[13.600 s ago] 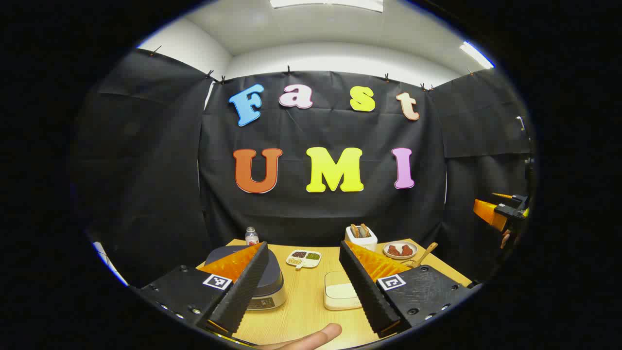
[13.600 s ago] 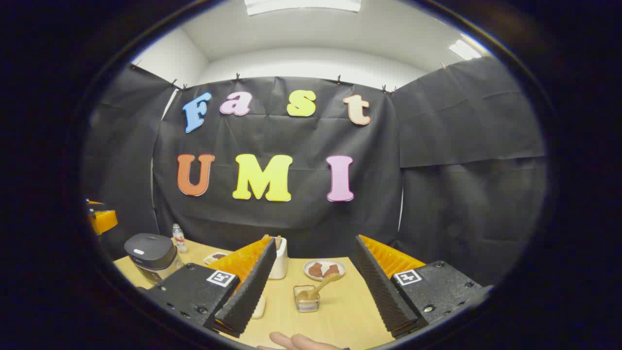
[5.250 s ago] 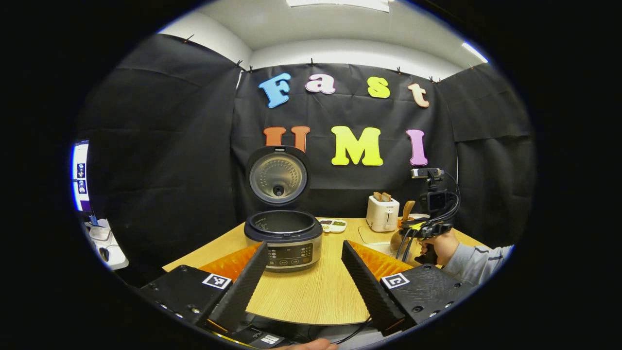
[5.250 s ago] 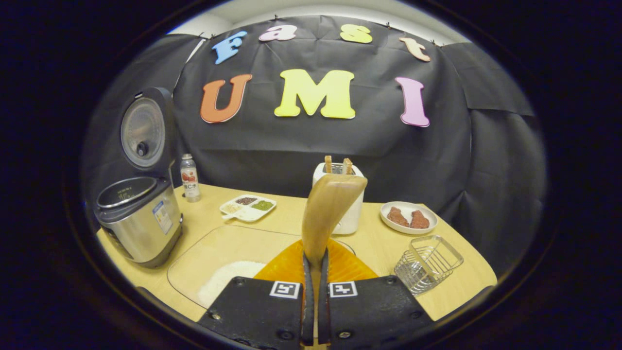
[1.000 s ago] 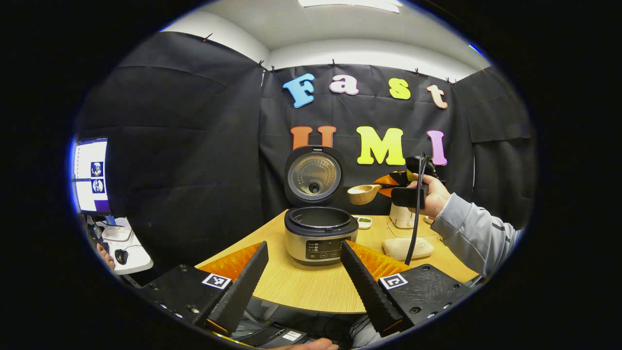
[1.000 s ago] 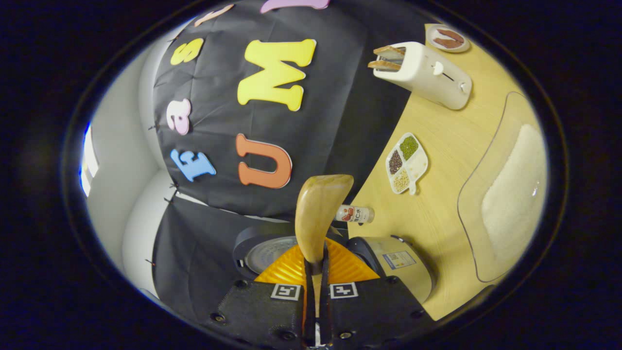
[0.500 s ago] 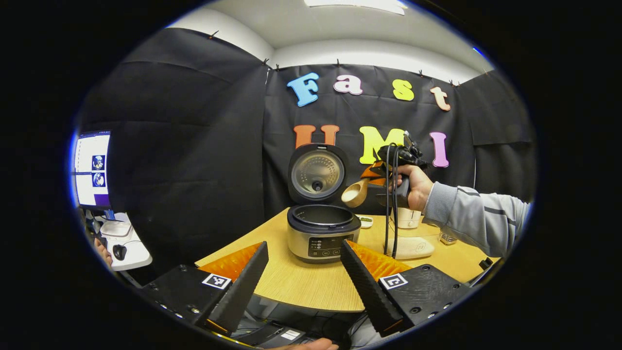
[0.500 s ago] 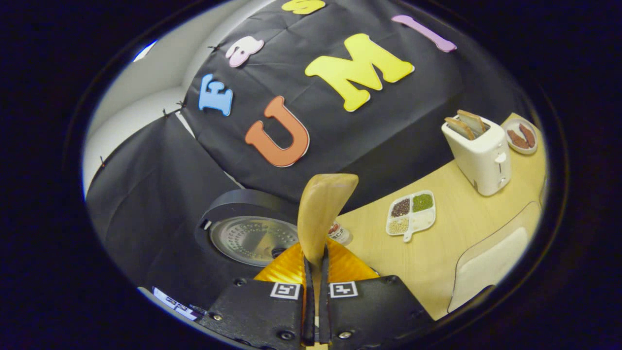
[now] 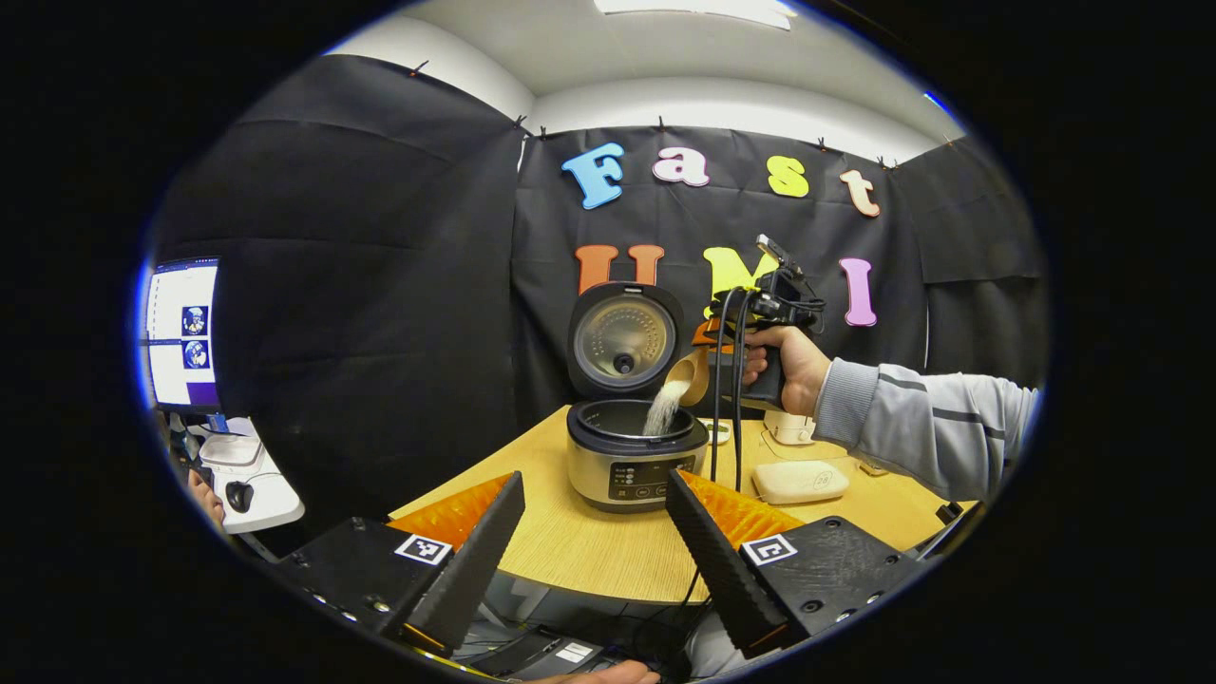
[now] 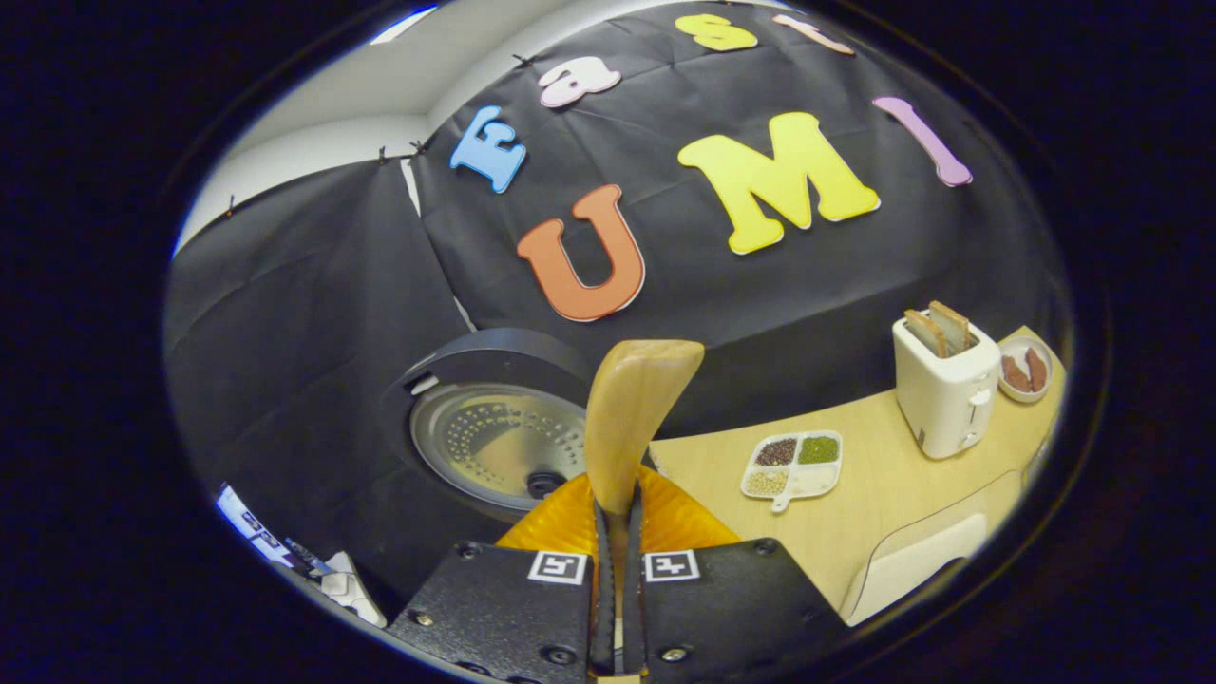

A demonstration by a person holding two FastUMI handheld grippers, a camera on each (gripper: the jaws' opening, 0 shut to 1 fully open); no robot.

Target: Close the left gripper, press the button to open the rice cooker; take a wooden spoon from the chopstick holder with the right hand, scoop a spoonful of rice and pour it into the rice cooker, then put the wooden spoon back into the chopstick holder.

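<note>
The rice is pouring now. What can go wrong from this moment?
1. The wooden spoon tips near the right rim of the rice cooker, so some rice may fall on the table.
2. Cables hang from the right gripper beside the pot and may snag it.

No wording can be read; square black-and-white coded markers (image 10: 558,567) sit on each claw's body at 6 o'clock.

A white toaster (image 10: 940,394) stands near a divided dish (image 10: 791,465) of beans.
</note>
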